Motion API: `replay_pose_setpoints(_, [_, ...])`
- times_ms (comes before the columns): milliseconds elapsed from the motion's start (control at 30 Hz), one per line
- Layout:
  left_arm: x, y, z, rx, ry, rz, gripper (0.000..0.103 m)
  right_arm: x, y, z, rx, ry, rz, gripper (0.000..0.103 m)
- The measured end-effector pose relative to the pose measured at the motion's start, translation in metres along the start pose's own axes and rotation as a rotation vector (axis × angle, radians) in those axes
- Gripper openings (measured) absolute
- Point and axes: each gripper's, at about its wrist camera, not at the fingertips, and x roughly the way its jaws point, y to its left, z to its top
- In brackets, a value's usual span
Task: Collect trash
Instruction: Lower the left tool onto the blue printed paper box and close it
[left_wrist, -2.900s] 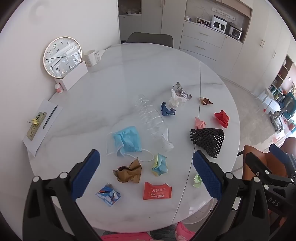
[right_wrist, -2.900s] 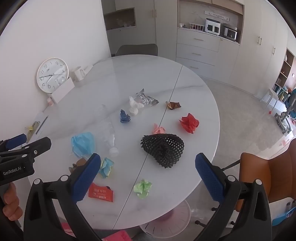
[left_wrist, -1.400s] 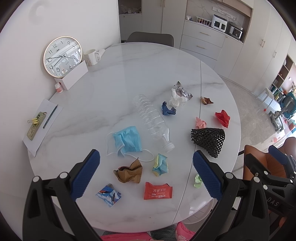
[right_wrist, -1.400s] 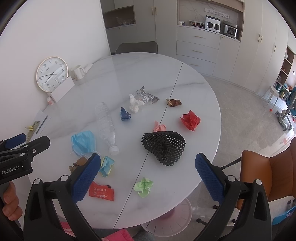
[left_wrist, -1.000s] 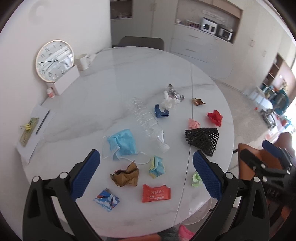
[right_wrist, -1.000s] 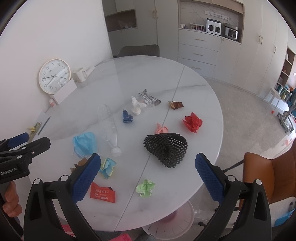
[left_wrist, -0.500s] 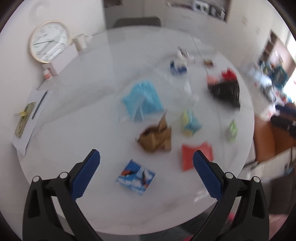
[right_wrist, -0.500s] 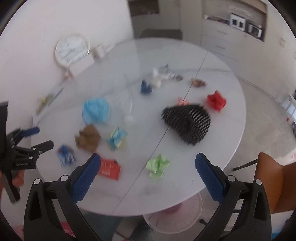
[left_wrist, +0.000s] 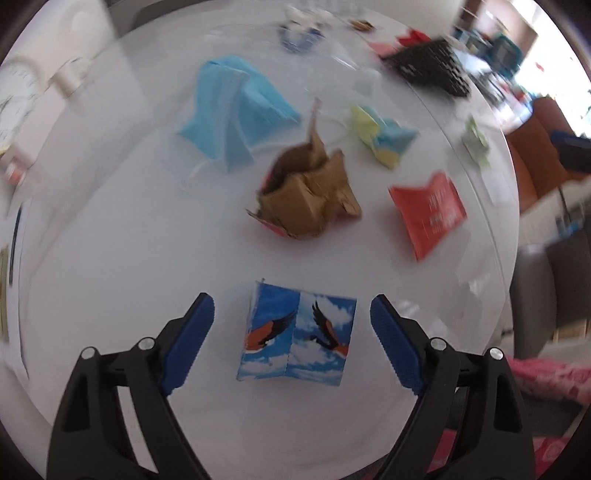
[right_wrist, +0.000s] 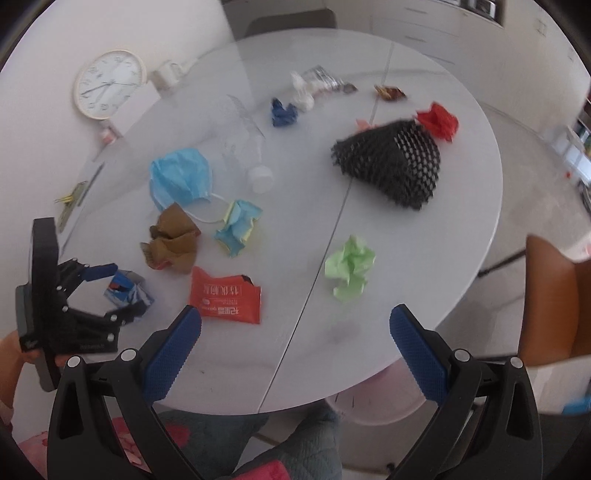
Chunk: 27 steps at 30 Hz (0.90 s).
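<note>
A small blue packet printed with sky and birds (left_wrist: 297, 334) lies on the white round table (left_wrist: 110, 258). My left gripper (left_wrist: 291, 317) hangs low over it with a finger on each side; its jaws are closing and the pads do not touch the packet. In the right wrist view the same left gripper (right_wrist: 118, 291) straddles the packet (right_wrist: 127, 291). My right gripper (right_wrist: 295, 325) is open above the table's near edge, between a red wrapper (right_wrist: 225, 295) and a green paper ball (right_wrist: 349, 267). Nothing sits between its fingers.
A brown crumpled bag (left_wrist: 306, 195), blue face mask (left_wrist: 236, 110), yellow-blue paper (left_wrist: 384, 138), clear bottle (right_wrist: 245, 144), black mesh basket (right_wrist: 391, 162) and red paper ball (right_wrist: 437, 120) are spread over the table. A clock (right_wrist: 107, 85) leans at the wall. An orange chair (right_wrist: 550, 295) stands right.
Both grippers have dropped toward the table. The left one rolled and came down around the sky-print packet, and its jaws have narrowed. The right one moved nearer the table's front edge.
</note>
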Motion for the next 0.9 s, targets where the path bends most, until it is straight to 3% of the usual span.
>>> replay_pose_setpoints(100, [-0.007,0.002,-0.003,0.031,-0.004,-0.025,0.083,0.002,0.008,-0.002,0.031,-0.004,-0.008,0.101])
replay_pose_setpoints(200, [-0.017,0.015,-0.006,-0.044,0.017,-0.013,0.09,0.007,0.017,-0.002,0.054,0.0,-0.02,0.101])
replay_pose_setpoints(333, [-0.031,0.035,-0.005,-0.284,0.041,-0.006,0.091,0.013,0.028,0.004,0.036,0.006,-0.004,0.101])
replay_pose_setpoints(600, [-0.018,0.03,-0.009,-0.717,0.133,0.0,0.091,0.016,0.029,0.025,-0.103,-0.002,0.045,0.101])
replay_pose_setpoints(900, [-0.007,0.022,-0.034,-1.189,0.106,0.145,0.091,0.019,0.004,0.038,-0.241,0.009,0.127,0.101])
